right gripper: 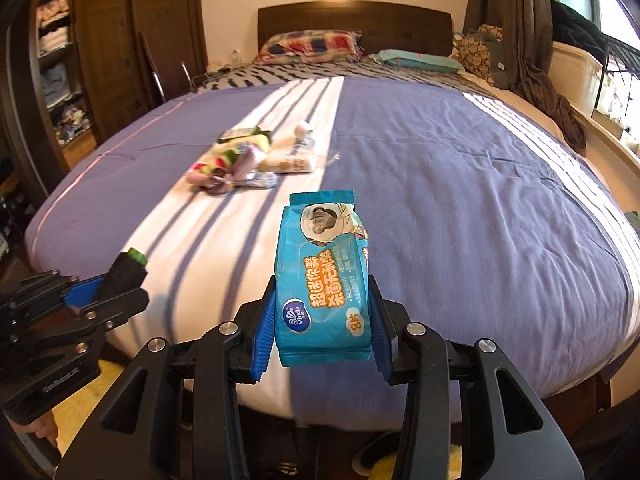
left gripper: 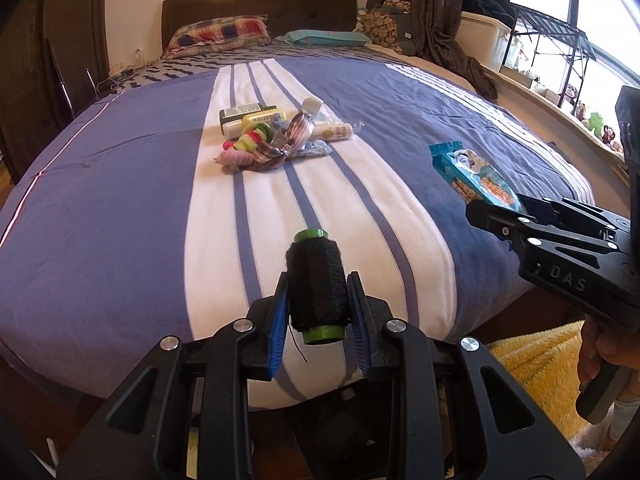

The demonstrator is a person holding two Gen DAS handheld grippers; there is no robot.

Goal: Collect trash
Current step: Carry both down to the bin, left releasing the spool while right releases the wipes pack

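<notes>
My left gripper (left gripper: 318,300) is shut on a black thread spool with green ends (left gripper: 318,284), held above the near edge of the bed; it also shows in the right wrist view (right gripper: 122,274). My right gripper (right gripper: 322,312) is shut on a blue wet-wipe packet (right gripper: 322,280), held above the bed's near edge; the packet also shows in the left wrist view (left gripper: 472,176). A pile of small items (left gripper: 272,132) lies on the white stripe mid-bed: tubes, hair ties, a ribbon, a small bottle. The pile also shows in the right wrist view (right gripper: 252,158).
The bed (left gripper: 120,184) has a purple and white striped cover, with pillows (left gripper: 218,32) at the headboard. A dark wardrobe (right gripper: 112,60) stands left. A window ledge with a rack (left gripper: 552,52) and toys runs along the right. A yellow rug (left gripper: 536,368) lies on the floor.
</notes>
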